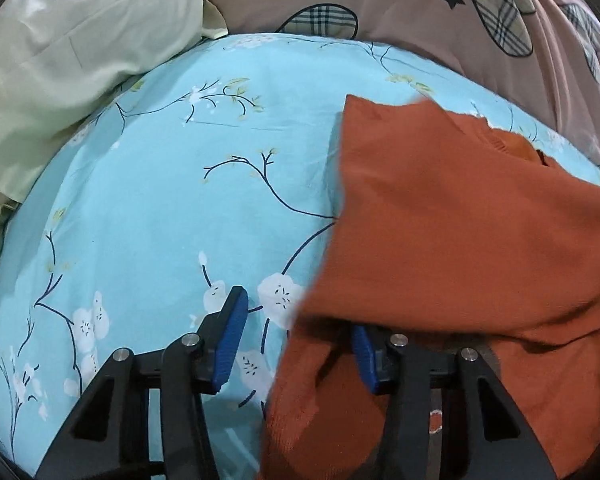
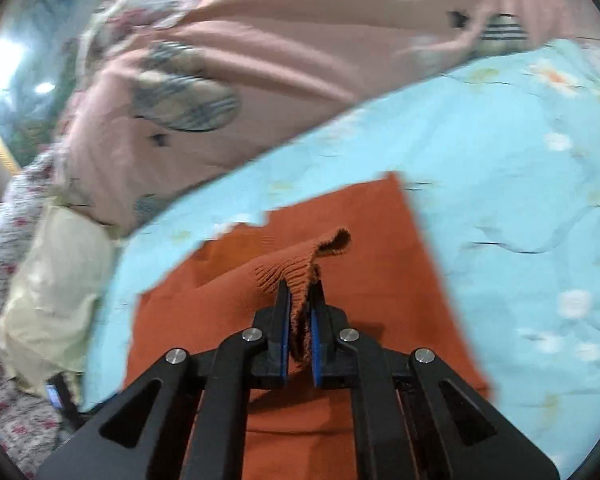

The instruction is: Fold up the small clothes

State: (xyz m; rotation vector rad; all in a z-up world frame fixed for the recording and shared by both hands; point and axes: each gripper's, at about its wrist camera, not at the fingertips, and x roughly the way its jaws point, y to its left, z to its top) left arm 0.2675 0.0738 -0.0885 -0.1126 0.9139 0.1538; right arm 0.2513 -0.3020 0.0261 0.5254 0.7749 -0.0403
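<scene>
An orange knit garment (image 1: 452, 232) lies on the light blue flowered bedsheet (image 1: 160, 208). In the left wrist view it fills the right half, and one fold hangs over the right finger. My left gripper (image 1: 296, 314) is open, with the garment's left edge partly inside the gap; the left blue pad (image 1: 230, 340) touches nothing. In the right wrist view the garment (image 2: 380, 264) spreads flat under my right gripper (image 2: 300, 286), which is shut on a ribbed edge (image 2: 292, 268) of the garment. That edge is lifted into a ridge above the rest of the cloth.
A pink quilt (image 1: 400, 4) with plaid patches and black stars is piled along the far side of the bed. A pale yellow pillow (image 1: 68, 64) lies at the left. In the right wrist view a flowered blanket (image 2: 8, 280) and a small dark object (image 2: 56, 396) sit at the lower left.
</scene>
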